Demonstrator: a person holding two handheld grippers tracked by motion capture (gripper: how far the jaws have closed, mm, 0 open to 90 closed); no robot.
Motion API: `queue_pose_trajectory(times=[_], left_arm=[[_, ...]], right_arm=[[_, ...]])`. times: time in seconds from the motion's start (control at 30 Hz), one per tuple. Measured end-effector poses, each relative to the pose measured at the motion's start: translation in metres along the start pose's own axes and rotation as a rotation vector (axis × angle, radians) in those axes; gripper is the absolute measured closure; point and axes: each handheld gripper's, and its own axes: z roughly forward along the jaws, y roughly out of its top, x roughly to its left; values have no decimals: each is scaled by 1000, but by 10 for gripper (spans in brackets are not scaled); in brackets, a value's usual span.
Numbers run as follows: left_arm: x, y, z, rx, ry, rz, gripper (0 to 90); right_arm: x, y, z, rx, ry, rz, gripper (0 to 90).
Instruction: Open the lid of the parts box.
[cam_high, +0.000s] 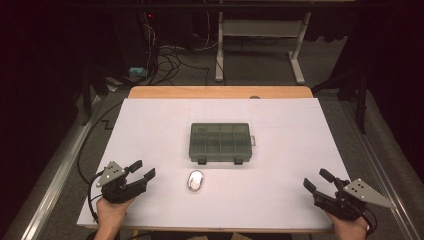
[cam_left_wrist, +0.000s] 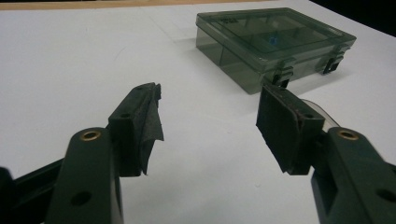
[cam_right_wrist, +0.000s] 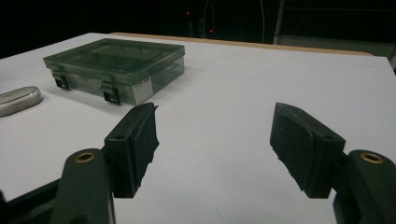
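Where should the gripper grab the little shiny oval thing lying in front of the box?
Probably across its narrow middle, coming straight down from above. The shiny oval thing lies flat and low on the white table, long axis pointing toward the box, so only its two long sides offer a hold. The left gripper, open, is nearer.

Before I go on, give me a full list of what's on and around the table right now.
compartment box: one, smoky grey-green see-through plastic, lid closed with two front latches, middle of the sheet.
small oval case: one, silvery white, just in front of the box, apart from it.
white sheet: one, covers most of the table.
wooden table: one, light brown edge showing at the far side.
white desk frame: one, on the floor beyond the table.
cables: several, dark, on the floor at far left.
left tongs: one, black, open, near left corner, held by a hand.
right tongs: one, black, open, near right corner, held by a hand.
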Motion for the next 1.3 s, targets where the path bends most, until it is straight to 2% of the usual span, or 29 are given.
queue_pose_trajectory(times=[0.13, 0.47, 0.8, 1.0, 1.3], left_arm=[[-1, 0, 0, 4, 7, 11, 388], [1, -1, -3, -15, 14, -7, 376], [1, 0, -3, -24, 3, -17, 381], [1, 1, -3, -38, -4, -27, 385], [0, 3, 0, -35, -14, -19, 389]], right_arm=[[0, 0, -1, -1, 2, 7, 317], [-1, 0, 0, -4, -3, 19, 316], [-1, 1, 0, -18, 2, 31, 316], [0, 2, 3, -18, 13, 21, 316], [1, 4, 7, -27, 22, 21, 315]])
